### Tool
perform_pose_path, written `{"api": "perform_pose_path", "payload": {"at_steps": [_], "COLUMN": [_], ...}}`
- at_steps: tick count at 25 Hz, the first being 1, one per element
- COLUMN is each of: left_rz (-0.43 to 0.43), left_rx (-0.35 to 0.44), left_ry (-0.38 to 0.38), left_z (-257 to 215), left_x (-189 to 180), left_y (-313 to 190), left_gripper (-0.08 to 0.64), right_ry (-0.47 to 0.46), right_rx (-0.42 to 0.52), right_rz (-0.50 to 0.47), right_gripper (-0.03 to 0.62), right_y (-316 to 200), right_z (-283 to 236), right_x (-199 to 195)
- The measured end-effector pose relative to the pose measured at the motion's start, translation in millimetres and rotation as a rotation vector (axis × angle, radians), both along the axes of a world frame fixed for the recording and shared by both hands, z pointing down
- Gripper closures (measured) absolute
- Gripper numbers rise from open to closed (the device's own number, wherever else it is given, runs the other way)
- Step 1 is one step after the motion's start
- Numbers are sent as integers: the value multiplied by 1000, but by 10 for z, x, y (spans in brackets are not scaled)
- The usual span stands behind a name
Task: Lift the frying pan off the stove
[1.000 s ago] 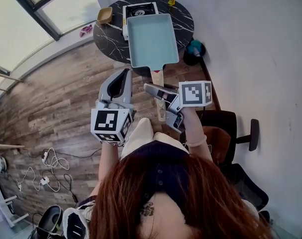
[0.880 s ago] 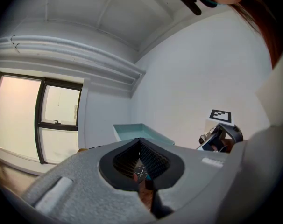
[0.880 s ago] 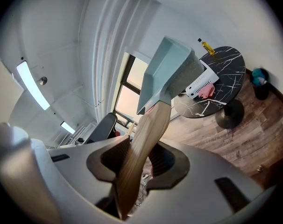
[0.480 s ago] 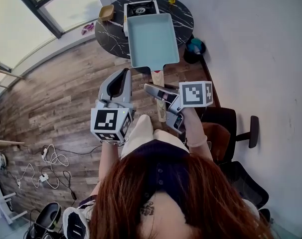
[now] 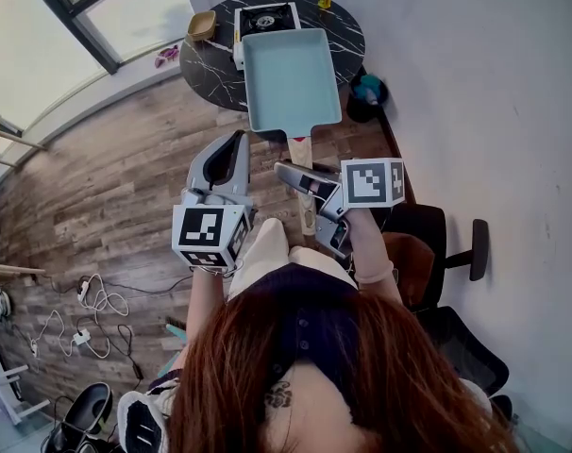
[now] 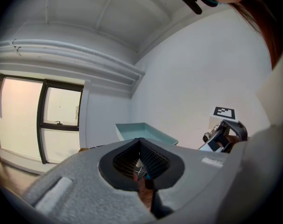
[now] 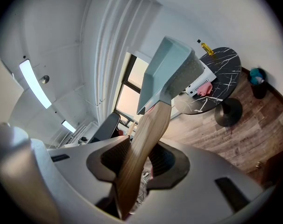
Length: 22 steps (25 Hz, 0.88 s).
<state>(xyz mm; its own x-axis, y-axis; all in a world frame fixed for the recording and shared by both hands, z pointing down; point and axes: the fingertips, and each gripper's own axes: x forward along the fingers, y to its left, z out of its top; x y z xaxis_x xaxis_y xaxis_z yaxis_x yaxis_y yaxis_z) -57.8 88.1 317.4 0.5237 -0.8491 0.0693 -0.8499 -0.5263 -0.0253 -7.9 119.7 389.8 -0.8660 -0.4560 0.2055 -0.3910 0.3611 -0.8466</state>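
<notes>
Head view: your right gripper [image 5: 297, 177] pinches the wooden handle [image 5: 299, 147] partway down, with the teal frying pan [image 5: 291, 75] in the air over the stove [image 5: 263, 17] and counter [image 5: 210, 75]. That's a long lever, so the pan could twist or sag and clip the stove. Left gripper view: left gripper [image 6: 140, 161] fingers pressed together, empty; its body hides the counter. Right gripper view: fingers clamp the handle; the pan's inside isn't visible.
</notes>
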Motion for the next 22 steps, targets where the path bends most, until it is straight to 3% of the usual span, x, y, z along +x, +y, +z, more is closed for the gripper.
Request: {"api": "perform_pose_path", "payload": {"at_steps": [22], "left_rz": [3], "left_rx": [1], "left_ry": [0], "left_z": [-18], "left_x": [27], "left_y": [-20], "left_gripper": [549], "right_ry": [-16], "right_rx": [-1], "right_rz": [3], "right_gripper": [462], "right_y": [61], "right_z": [-24], "right_x": [20]}}
